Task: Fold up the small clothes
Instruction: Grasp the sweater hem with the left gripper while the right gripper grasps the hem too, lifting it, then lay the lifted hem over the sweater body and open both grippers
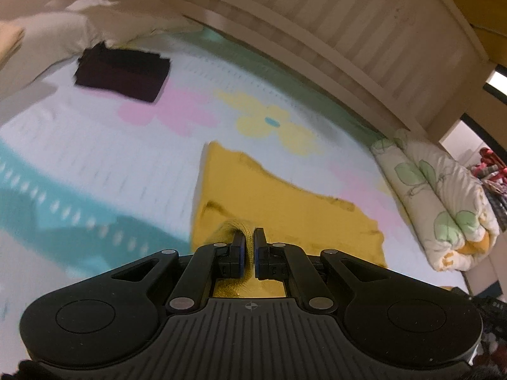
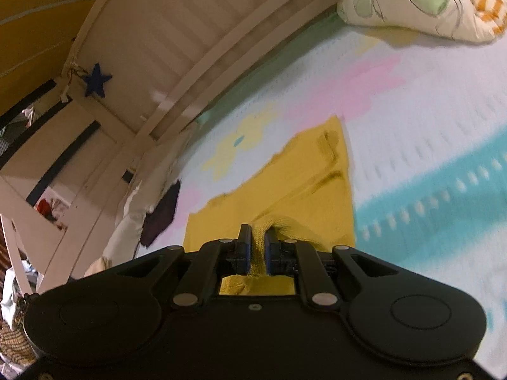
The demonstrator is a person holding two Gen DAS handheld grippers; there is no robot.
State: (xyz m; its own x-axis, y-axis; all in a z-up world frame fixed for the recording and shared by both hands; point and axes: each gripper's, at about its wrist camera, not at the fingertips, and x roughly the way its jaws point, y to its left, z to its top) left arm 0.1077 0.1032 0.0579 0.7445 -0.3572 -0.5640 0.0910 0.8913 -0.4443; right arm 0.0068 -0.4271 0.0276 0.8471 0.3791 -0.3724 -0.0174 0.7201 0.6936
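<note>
The yellow knitted garment (image 1: 285, 202) is a soft ribbed cloth, matt. The bedspread (image 1: 95, 145) looks like woven cloth with a fine texture. Both grippers are matt black plastic with small shiny metal pins. The bed rail (image 1: 364, 31) is painted wood, smooth.

Premises: a home bedroom, child's. Evidence: pastel flower-patterned bedspread (image 1: 95, 145), white slatted wooden bed rail (image 1: 332, 31), rolled leaf-print quilt (image 1: 443, 196), blue star ornament (image 2: 96, 80) hung on white wooden furniture.

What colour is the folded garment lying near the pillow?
Very dark, purplish-black folded garment, clearest in the left wrist view.
</note>
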